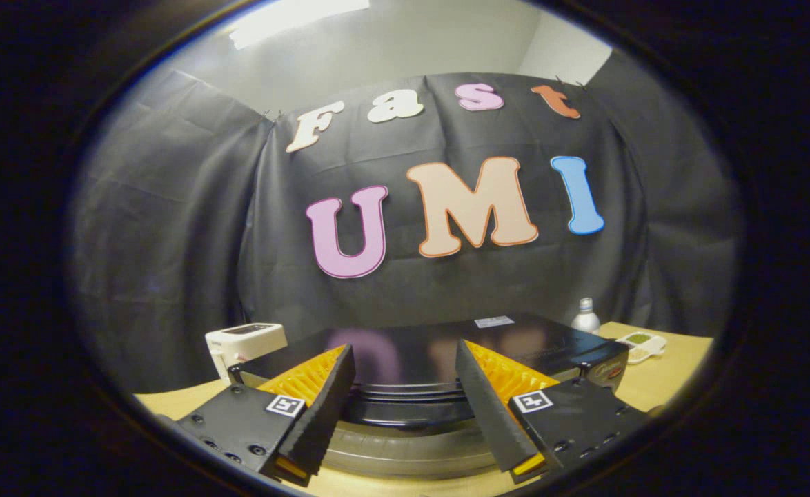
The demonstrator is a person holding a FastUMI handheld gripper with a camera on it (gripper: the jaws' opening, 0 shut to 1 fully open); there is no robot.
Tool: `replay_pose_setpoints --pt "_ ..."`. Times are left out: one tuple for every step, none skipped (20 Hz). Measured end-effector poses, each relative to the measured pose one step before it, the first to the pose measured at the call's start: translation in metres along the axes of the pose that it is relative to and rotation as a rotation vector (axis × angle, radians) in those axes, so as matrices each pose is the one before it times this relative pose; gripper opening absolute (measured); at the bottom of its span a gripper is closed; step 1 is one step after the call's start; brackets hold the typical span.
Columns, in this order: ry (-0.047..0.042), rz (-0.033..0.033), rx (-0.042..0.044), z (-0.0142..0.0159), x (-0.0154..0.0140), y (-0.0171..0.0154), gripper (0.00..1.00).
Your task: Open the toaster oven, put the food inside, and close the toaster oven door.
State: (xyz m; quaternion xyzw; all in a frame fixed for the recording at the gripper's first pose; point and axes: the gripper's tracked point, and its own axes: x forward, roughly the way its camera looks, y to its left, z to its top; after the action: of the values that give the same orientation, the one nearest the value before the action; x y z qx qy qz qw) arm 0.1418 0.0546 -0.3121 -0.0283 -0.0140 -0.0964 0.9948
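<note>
My hand-held gripper (405, 407) is wide open, holding nothing. Toaster oven (419, 359) low centre, just beyond the fingers; its door is hidden. Small tray (643, 345) right on counter (667, 376), contents unclear.

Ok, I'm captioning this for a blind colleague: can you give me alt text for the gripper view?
The open gripper hovers just above a black toaster oven on a wooden table, its fingers spread over the handle bar at the oven's front. Beyond the oven stand a white toaster, a silver bottle and a small white dish.
</note>
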Motion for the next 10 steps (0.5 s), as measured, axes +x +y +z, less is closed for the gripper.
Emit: replay_pose_setpoints --pt "-0.00043 -0.00166 0.01532 -0.00237 0.00026 0.00125 0.94" --pt "-0.00298 0.00575 0.01169 0.00003 -0.0012 0.00087 0.94" --pt "-0.00652 0.00025 -0.00186 0.00193 -0.00173 -0.00238 0.94" --pt "-0.01932 0.00518 0.00104 0.00231 0.0005 -0.00217 0.93" --pt "-0.01632 0.01012 0.00678 0.00128 -0.00217 0.00137 0.93" --pt "-0.00959 0.00682 0.00572 -0.0006 -0.00108 0.00103 0.93" --pt "-0.00376 0.00265 -0.00259 -0.00057 -0.0036 -0.00066 0.92" --pt "-0.004 0.00119 -0.01028 0.00077 -0.00353 0.0001 0.92" --pt "-0.00484 0.00143 -0.00641 0.00014 -0.00403 -0.00001 0.91" --pt "-0.00462 0.00129 0.00119 0.00101 -0.00338 0.00061 0.91"
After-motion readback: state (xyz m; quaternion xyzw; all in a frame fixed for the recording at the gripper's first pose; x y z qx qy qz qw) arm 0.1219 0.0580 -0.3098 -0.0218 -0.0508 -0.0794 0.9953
